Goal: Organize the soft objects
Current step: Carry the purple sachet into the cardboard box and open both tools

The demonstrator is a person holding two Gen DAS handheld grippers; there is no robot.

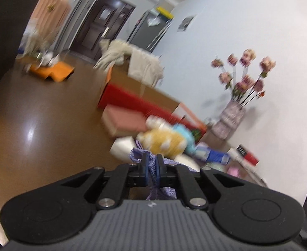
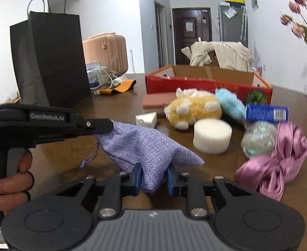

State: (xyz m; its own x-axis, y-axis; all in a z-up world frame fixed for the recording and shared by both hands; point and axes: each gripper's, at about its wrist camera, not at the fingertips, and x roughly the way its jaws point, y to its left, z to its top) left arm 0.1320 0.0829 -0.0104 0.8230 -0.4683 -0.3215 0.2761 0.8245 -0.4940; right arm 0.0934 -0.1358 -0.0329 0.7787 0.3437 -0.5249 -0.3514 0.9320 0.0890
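Lavender pouch [image 2: 145,146] stretched between both — left gripper [image 2: 109,126] pinches its seemingly drawstring end, right gripper [image 2: 153,179] clamps its bottom.

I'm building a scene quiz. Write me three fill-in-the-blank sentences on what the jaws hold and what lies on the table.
1. Both grippers, left and right, are shut on the purple ____.
2. The white foam cylinder stands in front of the yellow ____ toy.
3. The box behind the toys is ____ on its outside.

Missing words: pouch; plush; red
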